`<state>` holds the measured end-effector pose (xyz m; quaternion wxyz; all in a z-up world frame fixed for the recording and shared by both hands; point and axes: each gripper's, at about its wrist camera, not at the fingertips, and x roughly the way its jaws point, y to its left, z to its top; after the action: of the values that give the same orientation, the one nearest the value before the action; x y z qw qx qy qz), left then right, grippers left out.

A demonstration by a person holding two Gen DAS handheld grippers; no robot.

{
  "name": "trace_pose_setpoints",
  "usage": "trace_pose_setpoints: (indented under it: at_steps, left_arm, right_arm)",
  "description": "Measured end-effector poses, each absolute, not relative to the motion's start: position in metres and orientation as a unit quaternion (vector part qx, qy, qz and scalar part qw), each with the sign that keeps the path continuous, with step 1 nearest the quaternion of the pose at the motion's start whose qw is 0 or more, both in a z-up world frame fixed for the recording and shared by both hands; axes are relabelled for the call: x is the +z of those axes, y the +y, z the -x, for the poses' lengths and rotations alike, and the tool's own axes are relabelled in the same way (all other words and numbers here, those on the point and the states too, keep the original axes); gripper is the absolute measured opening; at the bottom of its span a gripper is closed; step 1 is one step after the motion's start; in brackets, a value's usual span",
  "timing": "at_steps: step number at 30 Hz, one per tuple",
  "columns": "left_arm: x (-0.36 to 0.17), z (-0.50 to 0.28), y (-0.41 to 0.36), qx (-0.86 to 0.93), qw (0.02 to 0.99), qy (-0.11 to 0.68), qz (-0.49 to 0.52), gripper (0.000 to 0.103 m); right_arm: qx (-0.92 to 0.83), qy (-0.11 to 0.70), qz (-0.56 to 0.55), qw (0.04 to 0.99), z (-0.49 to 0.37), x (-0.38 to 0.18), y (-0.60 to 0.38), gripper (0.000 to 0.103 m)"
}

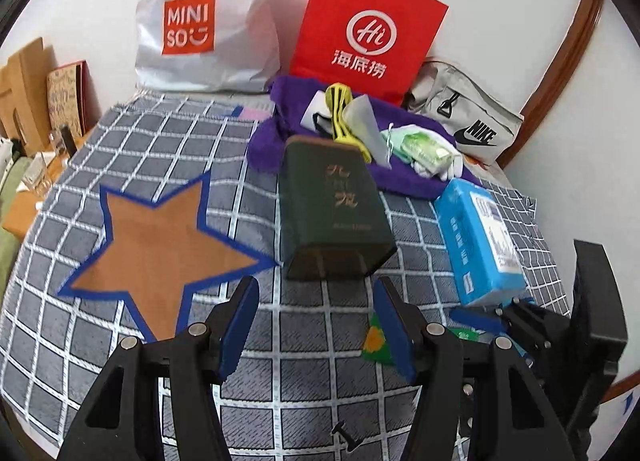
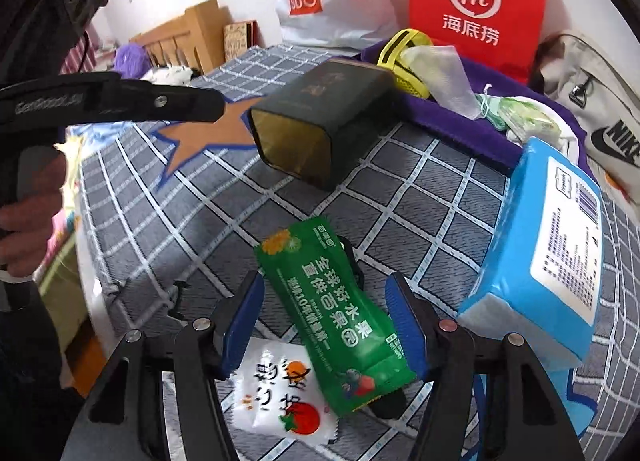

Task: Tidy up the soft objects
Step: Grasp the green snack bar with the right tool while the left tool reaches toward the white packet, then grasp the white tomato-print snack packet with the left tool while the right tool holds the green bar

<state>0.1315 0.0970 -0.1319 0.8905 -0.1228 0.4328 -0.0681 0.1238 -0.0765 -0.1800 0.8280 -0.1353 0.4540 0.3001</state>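
The green snack packet (image 2: pixel 340 321) lies on the grey checked bed cover (image 2: pixel 420 189) in front of the dark green tin (image 2: pixel 320 121), with the blue tissue pack (image 2: pixel 548 253) to the tin's right. The right claw (image 2: pixel 324 325) straddles the packet, blue pads (image 2: pixel 240 325) apart from it. The left claw (image 1: pixel 316 325) gapes empty just before the tin (image 1: pixel 332 209).

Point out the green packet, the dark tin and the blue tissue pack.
green packet (image 2: pixel 340 313), right wrist view, middle of its printed face
dark tin (image 1: pixel 334 209), left wrist view, its lettered top side
blue tissue pack (image 2: pixel 536 257), right wrist view, its blue wrapper
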Motion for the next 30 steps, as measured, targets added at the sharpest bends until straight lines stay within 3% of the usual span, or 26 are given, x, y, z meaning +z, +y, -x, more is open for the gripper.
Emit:
trace_pose_setpoints:
  at_steps: [5, 6, 7, 10, 21, 30]
  left_arm:
    - [-0.139, -0.127, 0.103, -0.068, 0.890, 0.433, 0.124, 0.057]
    - [-0.139, -0.125, 0.104, -0.069, 0.890, 0.432, 0.125, 0.057]
    - [-0.139, -0.124, 0.105, -0.070, 0.891, 0.432, 0.125, 0.057]
    - [-0.140, -0.123, 0.106, -0.069, 0.890, 0.432, 0.127, 0.057]
    - [-0.144, -0.109, 0.094, -0.074, 0.883, 0.449, 0.113, 0.057]
    - [-0.175, -0.088, 0.039, -0.149, 0.861, 0.479, 0.083, 0.057]
  right_arm:
    - [0.299, 0.467, 0.187, 0.811, -0.125, -0.199, -0.068, 0.063]
    - [0.301, 0.460, 0.190, 0.814, -0.123, -0.197, -0.068, 0.060]
    - [0.303, 0.460, 0.187, 0.813, -0.123, -0.197, -0.069, 0.044]
    - [0.297, 0.448, 0.169, 0.826, -0.125, -0.189, -0.074, 0.033]
    - [0.274, 0.419, 0.086, 0.861, -0.116, -0.153, -0.108, 0.033]
    - [0.226, 0.435, 0.081, 0.868, -0.079, -0.165, -0.152, 0.033]
